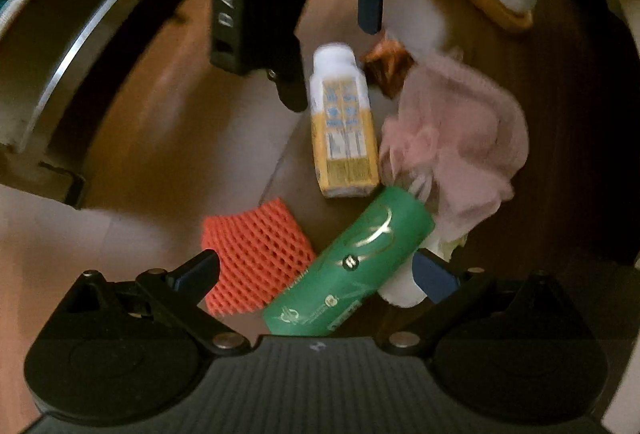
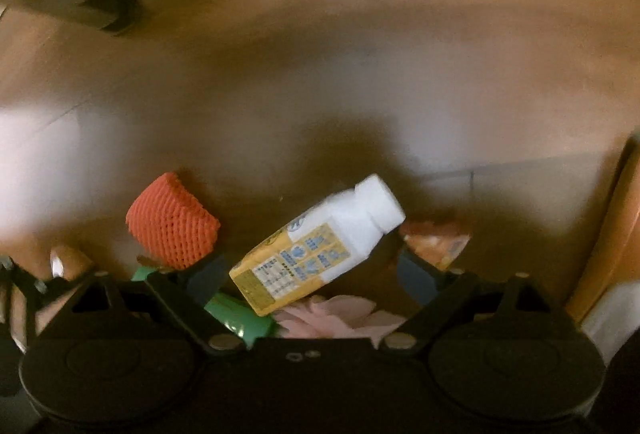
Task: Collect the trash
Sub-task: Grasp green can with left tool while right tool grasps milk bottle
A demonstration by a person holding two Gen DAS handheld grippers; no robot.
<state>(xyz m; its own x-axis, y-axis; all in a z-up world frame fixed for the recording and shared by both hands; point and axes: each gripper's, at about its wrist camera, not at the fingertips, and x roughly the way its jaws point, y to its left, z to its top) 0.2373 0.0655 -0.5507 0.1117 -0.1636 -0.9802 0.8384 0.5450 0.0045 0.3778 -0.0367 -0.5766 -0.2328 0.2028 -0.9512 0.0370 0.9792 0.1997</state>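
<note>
- A yellow-and-white drink bottle [image 2: 316, 254] lies on the floor [image 2: 320, 93] beside a green can [image 1: 352, 266], red foam netting [image 1: 256, 258] and pink tissue [image 1: 452, 137].
- Both grippers point steeply down — right gripper [image 2: 316, 270] spread wide astride the bottle, left gripper [image 1: 316, 270] spread astride the can, neither gripping.

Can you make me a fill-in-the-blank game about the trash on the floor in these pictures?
1. The foam net is colored ____.
2. The yellow and white bottle has a cap that is ____.
3. The crumpled tissue beside the bottle is colored ____.
4. The left gripper hangs with open jaws over a tube colored ____.

Missing words: orange; white; pink; green
</note>
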